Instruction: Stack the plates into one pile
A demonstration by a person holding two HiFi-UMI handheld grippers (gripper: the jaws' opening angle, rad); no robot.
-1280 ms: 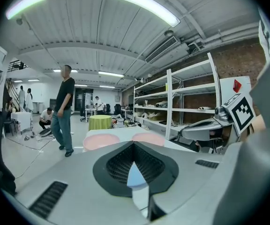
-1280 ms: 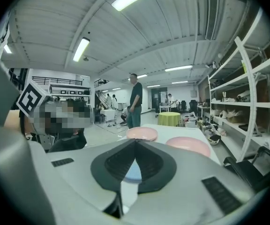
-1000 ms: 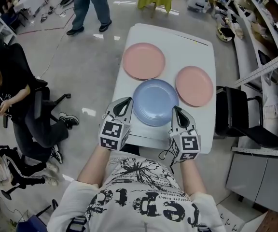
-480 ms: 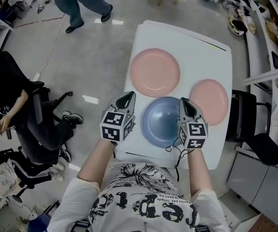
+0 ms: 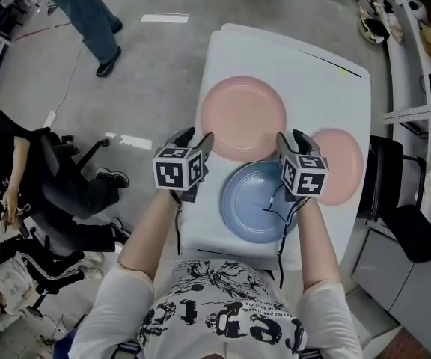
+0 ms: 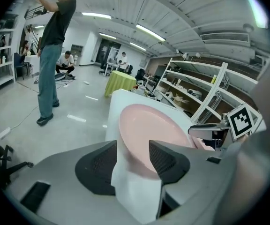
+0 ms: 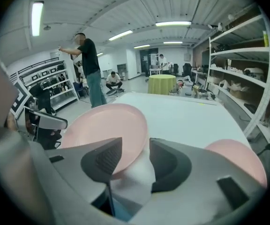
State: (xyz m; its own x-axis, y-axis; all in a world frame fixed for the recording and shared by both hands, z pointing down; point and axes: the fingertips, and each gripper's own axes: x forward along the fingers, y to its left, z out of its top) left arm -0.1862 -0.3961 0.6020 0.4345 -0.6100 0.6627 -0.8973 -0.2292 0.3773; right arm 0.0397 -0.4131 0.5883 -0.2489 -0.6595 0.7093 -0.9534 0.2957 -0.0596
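A: Head view: where are the plates?
B: Blue plate at six o'clock on the table; large pink plate at eleven, small pink plate at three. Left gripper, right gripper: jaws just opening, apart, empty.

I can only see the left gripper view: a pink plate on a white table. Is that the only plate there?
Observer: No. The head view shows a blue plate on the table, nearer the person than that far pink plate.
Operator: Any others?
Observer: Yes, a second pink plate lies toward the table's right edge. No plate is stacked on another yet.
Operator: I glimpse another gripper. Is it holding anything?
Observer: No. In the right gripper view, the right gripper has its jaws apart. They have just been opening, with nothing gripped between them.
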